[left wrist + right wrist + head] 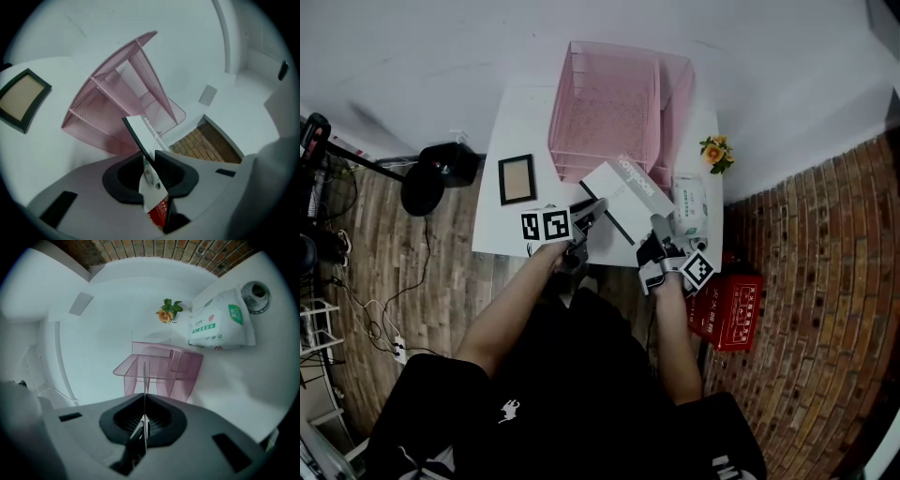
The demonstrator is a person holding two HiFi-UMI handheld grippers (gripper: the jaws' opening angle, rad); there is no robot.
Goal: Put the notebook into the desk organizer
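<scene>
1. Left tongs [584, 218] clamped on notebook [623, 190] at its lower-left corner. Right tongs [660, 230] pinched almost flat on a thin edge, likely cover only.
2. Notebook held off surface [502, 230] at frame centre, just short of desk organizer [605, 112]. Probably light, semi-stiff, slick cover; safer gripped across full thickness near spine.
3. Wipes pack [689, 204] at right and picture frame [517, 179] at left flank the path without blocking it.
4. Flower [715, 152] upper right, well clear.

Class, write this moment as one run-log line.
left gripper: shut on notebook | right gripper: shut on notebook | notebook: not yet in pink desk organizer
</scene>
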